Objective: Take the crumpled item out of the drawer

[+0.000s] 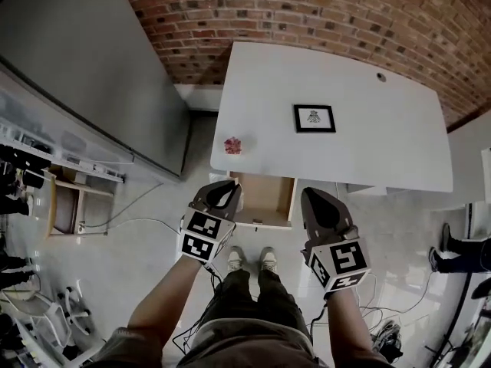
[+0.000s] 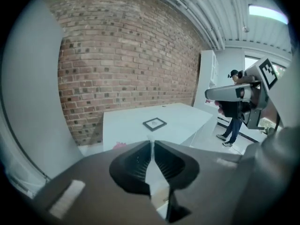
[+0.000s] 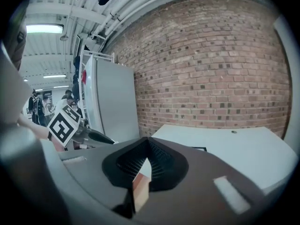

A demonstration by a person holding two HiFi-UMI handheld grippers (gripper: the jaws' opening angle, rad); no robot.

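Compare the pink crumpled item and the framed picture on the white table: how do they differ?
The pink crumpled item is small and lumpy; the framed picture is larger, flat and rectangular. The item sits near the left edge of the white table; the picture lies nearer its middle. Both rest on its top.

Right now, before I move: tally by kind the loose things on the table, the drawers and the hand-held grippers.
framed picture: 1
pink crumpled item, on the table: 1
open drawer: 1
hand-held grippers: 2, the left hand-held gripper and the right hand-held gripper
Total: 5
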